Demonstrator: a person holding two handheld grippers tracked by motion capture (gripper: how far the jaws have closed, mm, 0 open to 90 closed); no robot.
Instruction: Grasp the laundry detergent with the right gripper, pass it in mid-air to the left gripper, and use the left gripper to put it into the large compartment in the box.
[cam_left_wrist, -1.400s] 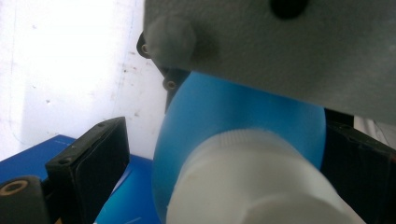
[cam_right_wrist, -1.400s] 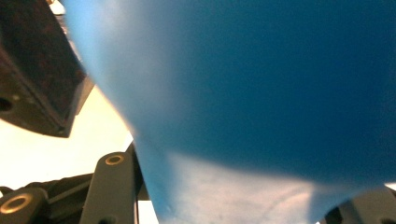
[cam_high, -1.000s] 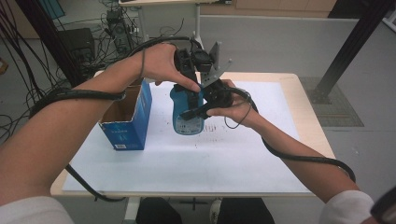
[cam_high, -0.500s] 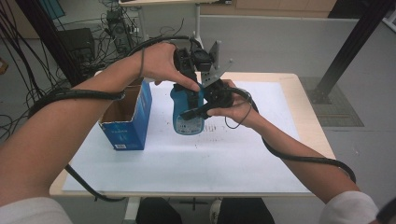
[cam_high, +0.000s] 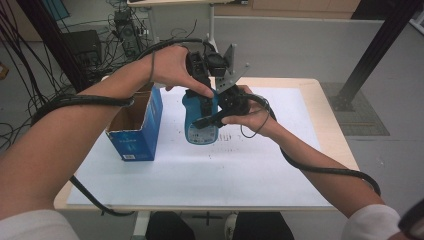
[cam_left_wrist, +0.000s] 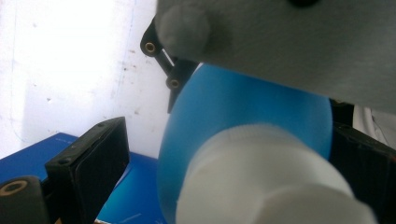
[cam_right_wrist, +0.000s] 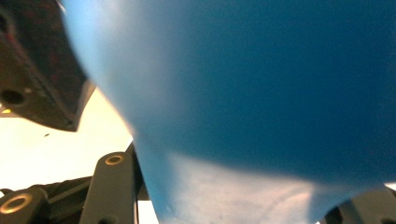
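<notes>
Right gripper (cam_high: 220, 107) clenched on the blue bottle (cam_high: 200, 120), standing on the table beside the blue carton (cam_high: 135, 130). Left gripper (cam_high: 202, 80) straddling its white cap (cam_left_wrist: 261, 182), jaws apart. Best: centre cap between jaws, close squarely. Unchanged from earlier frames.

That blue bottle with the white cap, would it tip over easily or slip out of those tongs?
The blue bottle is tall and narrow, so a sideways push would probably tip it. Its plastic looks smooth and curved, so it may slip unless squeezed firmly; the right tongs grip its body. The white cap looks ridged, likely easier for the left tongs to hold.
</notes>
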